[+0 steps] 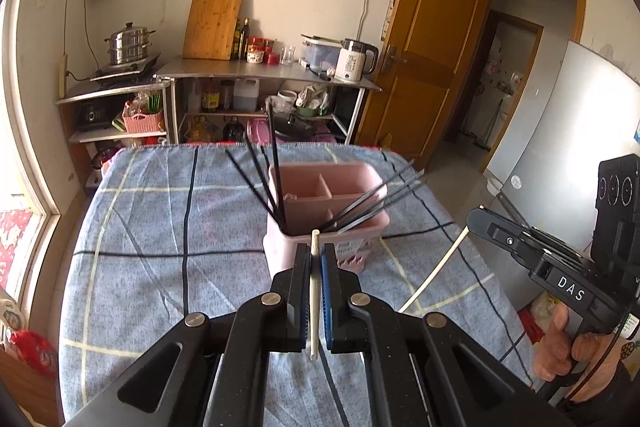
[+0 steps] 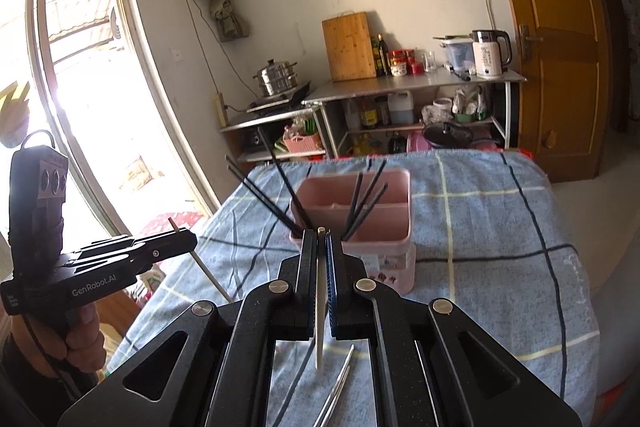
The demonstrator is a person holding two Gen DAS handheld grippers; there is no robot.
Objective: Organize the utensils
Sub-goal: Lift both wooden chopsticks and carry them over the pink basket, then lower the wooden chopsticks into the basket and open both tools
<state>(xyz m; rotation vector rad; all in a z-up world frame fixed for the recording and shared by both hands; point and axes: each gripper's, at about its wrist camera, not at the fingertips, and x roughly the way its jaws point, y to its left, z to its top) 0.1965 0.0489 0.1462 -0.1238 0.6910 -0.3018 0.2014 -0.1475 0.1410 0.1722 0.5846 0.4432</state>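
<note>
A pink utensil holder [image 1: 340,223] with compartments stands on the blue checked tablecloth [image 1: 160,247]; several black chopsticks [image 1: 264,179] lean in it. It also shows in the right wrist view [image 2: 372,223]. My left gripper [image 1: 316,255] is shut on a white chopstick [image 1: 314,291], just in front of the holder. My right gripper [image 2: 321,243] is shut on another white chopstick [image 2: 320,307], also close before the holder. The right gripper shows in the left wrist view [image 1: 476,223] with its chopstick [image 1: 436,275]; the left gripper shows in the right wrist view [image 2: 188,239].
Metal utensils [image 2: 336,387] lie on the cloth under my right gripper. Behind the table stand metal shelves [image 1: 264,75] with a cutting board, pot, kettle and bottles. A wooden door [image 1: 424,39] is at the back right, a window [image 2: 80,87] on the left.
</note>
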